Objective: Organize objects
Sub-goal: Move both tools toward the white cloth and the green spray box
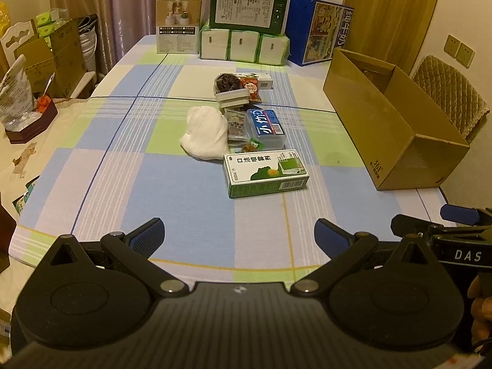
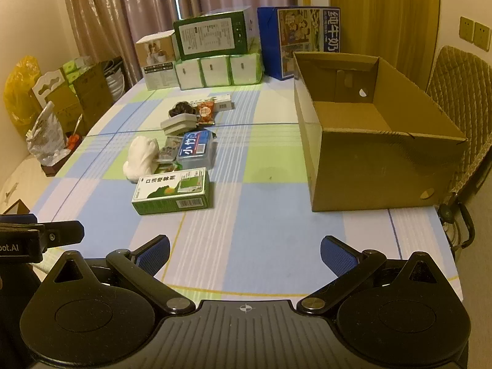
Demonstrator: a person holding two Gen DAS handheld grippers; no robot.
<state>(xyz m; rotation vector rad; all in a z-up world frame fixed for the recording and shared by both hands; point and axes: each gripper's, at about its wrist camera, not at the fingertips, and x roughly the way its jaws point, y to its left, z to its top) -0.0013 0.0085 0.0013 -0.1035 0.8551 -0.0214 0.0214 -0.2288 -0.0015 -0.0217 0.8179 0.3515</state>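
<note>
A row of small items lies mid-table: a green and white box (image 1: 266, 172) (image 2: 172, 192) nearest me, a clear case with a blue label (image 1: 265, 127) (image 2: 196, 150), a white cloth bundle (image 1: 205, 133) (image 2: 141, 156), small packets, a white tray (image 1: 232, 97) and a dark round thing (image 1: 227, 81). An open cardboard box (image 1: 396, 129) (image 2: 378, 141) stands to their right, nothing visible inside it. My left gripper (image 1: 240, 233) and right gripper (image 2: 245, 252) hover open over the near table edge, well short of the items, nothing between their fingers.
Stacked cartons, tissue packs (image 1: 244, 46) and a blue milk carton (image 1: 319, 30) line the table's far end. A padded chair (image 2: 461, 98) stands right of the cardboard box. Boxes and bags crowd the left side (image 1: 46, 58). The checked tablecloth (image 2: 246, 200) lies bare between grippers and items.
</note>
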